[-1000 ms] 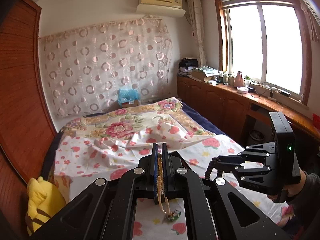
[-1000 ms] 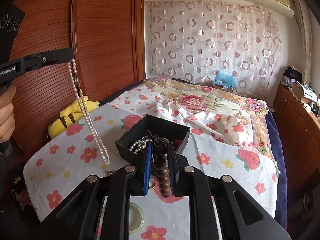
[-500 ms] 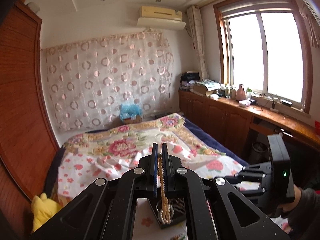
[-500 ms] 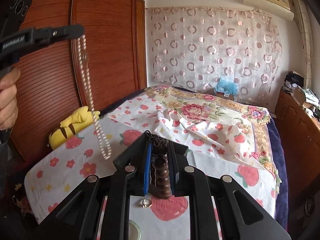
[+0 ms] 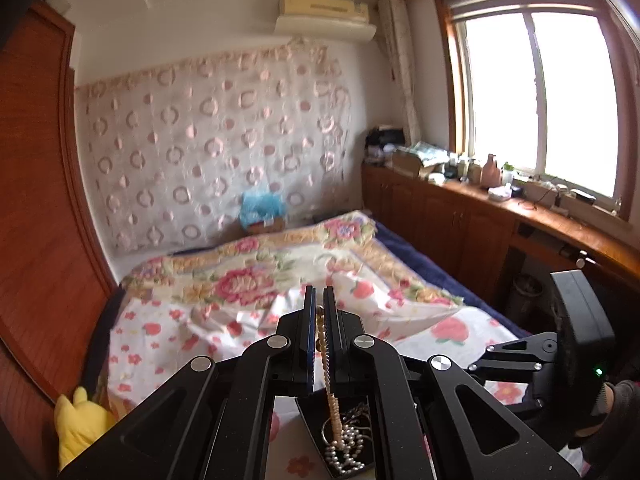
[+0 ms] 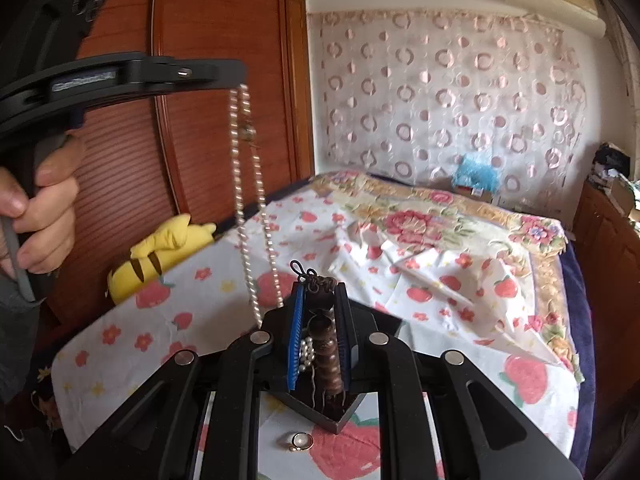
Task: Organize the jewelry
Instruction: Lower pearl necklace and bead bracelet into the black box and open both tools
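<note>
My left gripper (image 5: 319,312) is shut on a pearl necklace (image 5: 333,396) that hangs straight down, its lower end piled in the black jewelry box (image 5: 312,416) on the bed. In the right wrist view the left gripper (image 6: 236,74) holds the pearl necklace (image 6: 250,216) high over the box (image 6: 340,420). My right gripper (image 6: 320,300) is shut on a brown beaded bracelet (image 6: 326,348) with a dark knotted cord, held over the same box. The right gripper also shows in the left wrist view (image 5: 520,356).
A pearl ring (image 6: 301,441) lies on the strawberry-print sheet (image 6: 500,320) just in front of the box. A yellow plush toy (image 6: 160,252) sits at the bed's left edge by the wooden wardrobe (image 6: 192,120). A wooden counter (image 5: 540,216) runs under the window.
My left gripper lifted the pearl necklace and carried it over the box, where its lower end now rests. My right gripper moved closer over the box with the bracelet.
</note>
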`<act>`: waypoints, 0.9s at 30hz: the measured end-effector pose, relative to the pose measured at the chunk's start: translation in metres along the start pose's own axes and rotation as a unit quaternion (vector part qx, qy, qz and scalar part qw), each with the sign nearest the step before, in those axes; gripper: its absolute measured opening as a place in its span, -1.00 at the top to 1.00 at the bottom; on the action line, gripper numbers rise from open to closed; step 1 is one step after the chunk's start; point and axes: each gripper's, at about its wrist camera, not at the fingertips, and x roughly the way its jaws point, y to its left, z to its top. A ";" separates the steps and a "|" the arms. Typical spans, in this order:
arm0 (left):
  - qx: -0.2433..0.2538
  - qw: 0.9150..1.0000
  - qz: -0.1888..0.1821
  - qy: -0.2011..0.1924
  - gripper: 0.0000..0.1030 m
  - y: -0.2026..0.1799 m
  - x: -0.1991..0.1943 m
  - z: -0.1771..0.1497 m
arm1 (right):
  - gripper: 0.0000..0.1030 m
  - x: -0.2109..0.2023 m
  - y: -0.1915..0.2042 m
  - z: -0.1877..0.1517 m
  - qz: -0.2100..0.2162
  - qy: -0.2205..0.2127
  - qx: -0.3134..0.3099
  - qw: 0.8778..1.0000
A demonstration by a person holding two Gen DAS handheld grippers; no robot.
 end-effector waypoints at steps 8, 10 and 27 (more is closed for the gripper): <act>-0.010 0.999 0.003 0.043 0.94 0.013 0.044 -0.023 | 0.67 0.042 -0.007 -0.026 0.009 0.048 0.012 0.999; -0.010 0.999 0.002 0.051 0.94 0.014 0.052 -0.029 | 0.67 0.048 -0.008 -0.031 0.011 0.055 0.015 0.998; -0.009 0.993 0.002 0.121 0.93 0.009 0.090 -0.086 | 0.21 0.040 -0.014 -0.046 -0.009 0.056 0.031 0.998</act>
